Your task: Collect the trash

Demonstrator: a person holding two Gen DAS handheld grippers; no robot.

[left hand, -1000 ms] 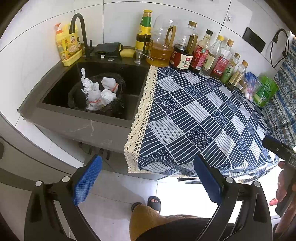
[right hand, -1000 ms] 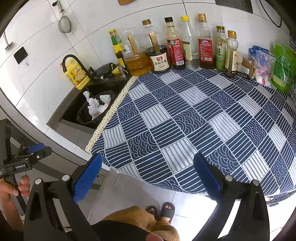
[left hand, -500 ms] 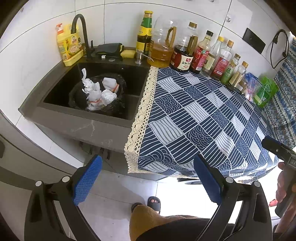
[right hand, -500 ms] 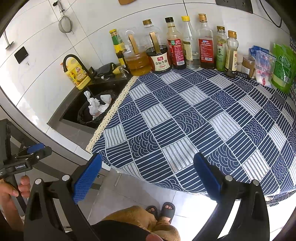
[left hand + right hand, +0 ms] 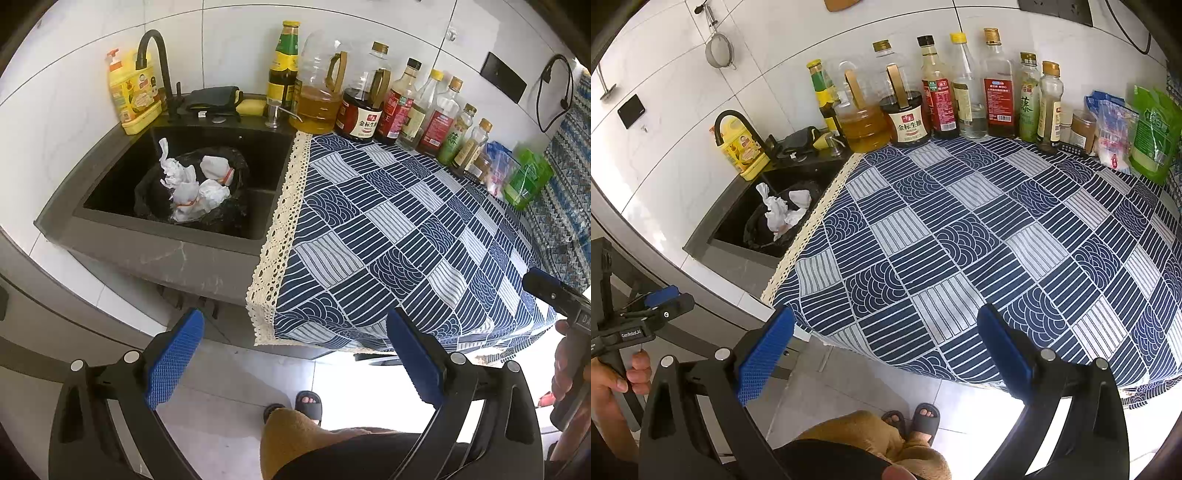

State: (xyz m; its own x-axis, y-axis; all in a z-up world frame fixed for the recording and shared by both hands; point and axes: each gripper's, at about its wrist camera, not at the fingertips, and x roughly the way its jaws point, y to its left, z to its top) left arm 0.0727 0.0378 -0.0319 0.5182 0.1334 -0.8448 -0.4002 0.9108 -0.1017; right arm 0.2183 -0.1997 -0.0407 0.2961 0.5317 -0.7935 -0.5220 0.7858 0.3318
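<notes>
- Left tongs (image 5: 293,354) and right tongs (image 5: 884,354) both gape wide with nothing between their blue pads, held back from the bench (image 5: 979,236) edge above the floor.
- Crumpled white paper trash (image 5: 192,188) sits in a black bag (image 5: 236,210) inside the dark sink (image 5: 110,192), left of the blue patterned cloth.
- The cloth looks bare, so collecting seems nearly finished.
- The next move likely calls for reaching into the sink to gather the bag.

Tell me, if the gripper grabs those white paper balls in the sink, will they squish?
Probably yes. The crumpled white tissues look soft and creased, so they should flatten easily. They also seem very light. They lie loose on a floppy black bag, which may sag or shift when pushed.
</notes>
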